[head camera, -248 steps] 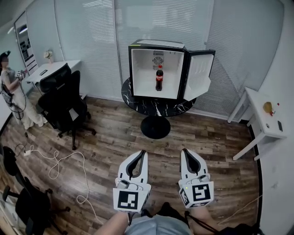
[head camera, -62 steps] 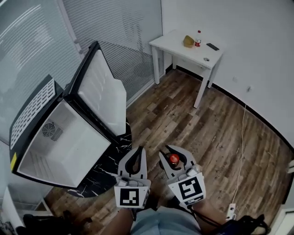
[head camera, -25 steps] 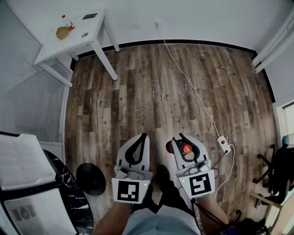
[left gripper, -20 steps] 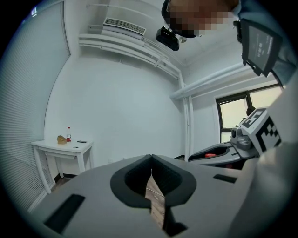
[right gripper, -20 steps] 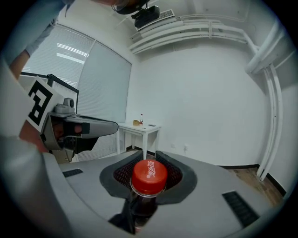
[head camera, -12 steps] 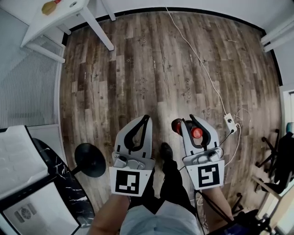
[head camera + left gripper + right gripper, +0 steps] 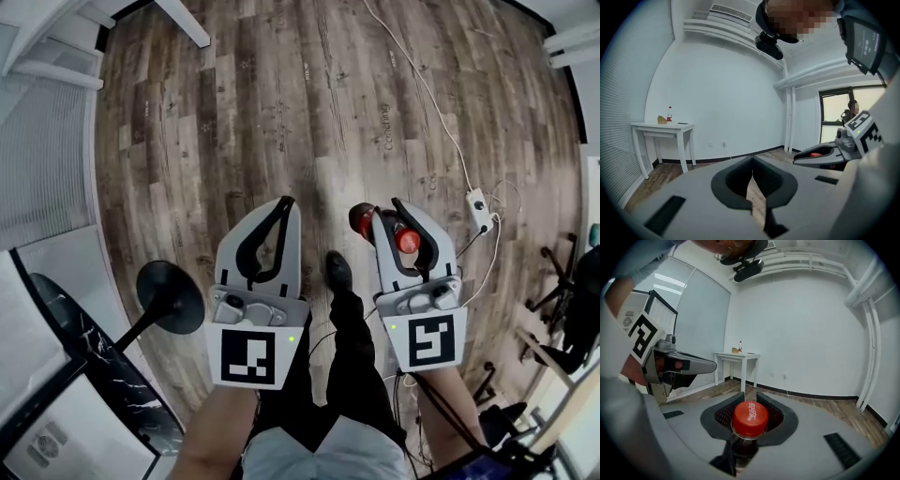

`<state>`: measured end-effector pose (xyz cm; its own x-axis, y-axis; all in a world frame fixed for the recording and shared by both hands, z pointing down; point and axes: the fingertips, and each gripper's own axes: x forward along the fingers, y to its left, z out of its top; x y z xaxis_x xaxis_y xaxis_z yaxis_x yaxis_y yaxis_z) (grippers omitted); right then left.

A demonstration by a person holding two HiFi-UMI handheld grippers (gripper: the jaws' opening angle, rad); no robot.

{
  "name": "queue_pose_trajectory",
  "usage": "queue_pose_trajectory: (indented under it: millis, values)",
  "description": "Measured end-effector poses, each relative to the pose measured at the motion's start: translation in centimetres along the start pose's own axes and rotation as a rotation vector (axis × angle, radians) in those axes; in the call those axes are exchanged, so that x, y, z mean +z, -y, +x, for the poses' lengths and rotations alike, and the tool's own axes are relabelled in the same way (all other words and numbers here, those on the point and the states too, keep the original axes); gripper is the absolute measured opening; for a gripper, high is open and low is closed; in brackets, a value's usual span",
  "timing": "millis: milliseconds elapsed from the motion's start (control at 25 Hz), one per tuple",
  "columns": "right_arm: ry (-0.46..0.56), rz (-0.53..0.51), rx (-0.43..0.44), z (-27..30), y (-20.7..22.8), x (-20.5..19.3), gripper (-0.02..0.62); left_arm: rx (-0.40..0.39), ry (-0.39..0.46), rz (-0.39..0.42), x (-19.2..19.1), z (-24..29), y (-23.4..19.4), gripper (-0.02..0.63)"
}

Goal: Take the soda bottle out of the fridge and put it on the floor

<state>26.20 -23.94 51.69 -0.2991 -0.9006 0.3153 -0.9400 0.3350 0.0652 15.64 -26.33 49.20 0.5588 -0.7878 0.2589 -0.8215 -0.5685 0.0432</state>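
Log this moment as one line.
right claw: shut on soda bottle | left claw: shut, empty | soda bottle: gripped under cap, over wood floor, base hidden

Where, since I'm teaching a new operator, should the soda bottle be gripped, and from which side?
At the neck just under the red cap, coming in level from the side. The soda bottle hangs upright, its narrow neck fits the jaws' notch, and the wider cap sits above them, as the right gripper holds it.

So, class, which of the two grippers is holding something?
The right gripper: its jaws clamp the neck of the red-capped soda bottle. The left gripper has its jaws together with nothing between them.
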Motion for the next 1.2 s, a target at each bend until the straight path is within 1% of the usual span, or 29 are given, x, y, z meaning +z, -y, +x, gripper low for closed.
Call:
queue_pose_trajectory:
  millis: [320, 800, 1200]
  values:
    - [-0.027, 0.005, -0.004, 2.3, -0.9, -7.2, 0.092, -0.041, -0.043, 0.031, -7.2, 1.8, 0.3, 0.017]
    - [-0.069, 0.009, -0.007, 5.7, -2.1, -17.5, 0.092, -0.068, -0.08, 0.021, -17.4, 4.5, -0.5, 0.017]
    - [-0.112, 0.013, -0.018, 7.0, -2.9, -25.8, 0.091, -0.087, -0.119, 0.013, -25.5, 5.3, -0.5, 0.017]
